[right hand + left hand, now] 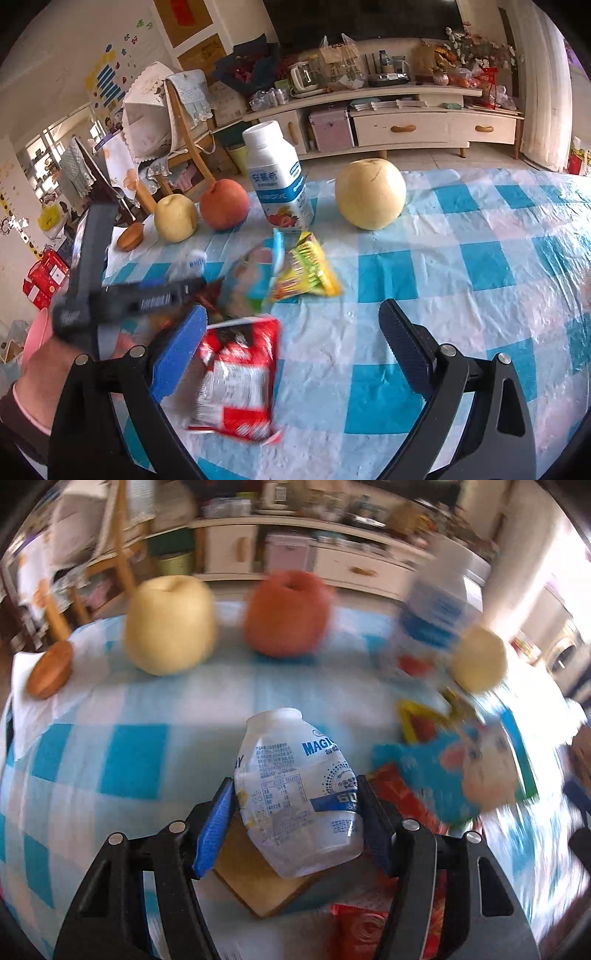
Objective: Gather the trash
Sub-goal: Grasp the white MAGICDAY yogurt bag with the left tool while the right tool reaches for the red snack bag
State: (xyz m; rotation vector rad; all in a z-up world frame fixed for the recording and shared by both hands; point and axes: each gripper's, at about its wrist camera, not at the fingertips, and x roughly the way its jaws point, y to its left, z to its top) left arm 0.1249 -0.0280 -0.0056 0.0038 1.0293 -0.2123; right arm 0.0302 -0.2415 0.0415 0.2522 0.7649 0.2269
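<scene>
Left wrist view: left gripper, both pads pressed against an empty clear plastic bottle, held tilted above the checked tablecloth. Beyond the bottle: yellow pear, red apple.

Right wrist view: right gripper, jaws wide apart, holding nothing. Red snack wrapper just beside its left pad, on the tablecloth. Beyond the wrapper: yellow-green wrapper, white yogurt bottle.

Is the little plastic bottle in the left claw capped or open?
Open. The small plastic bottle shows a bare round mouth with no cap, and looks empty. It sits tilted between the left claw pads.
</scene>
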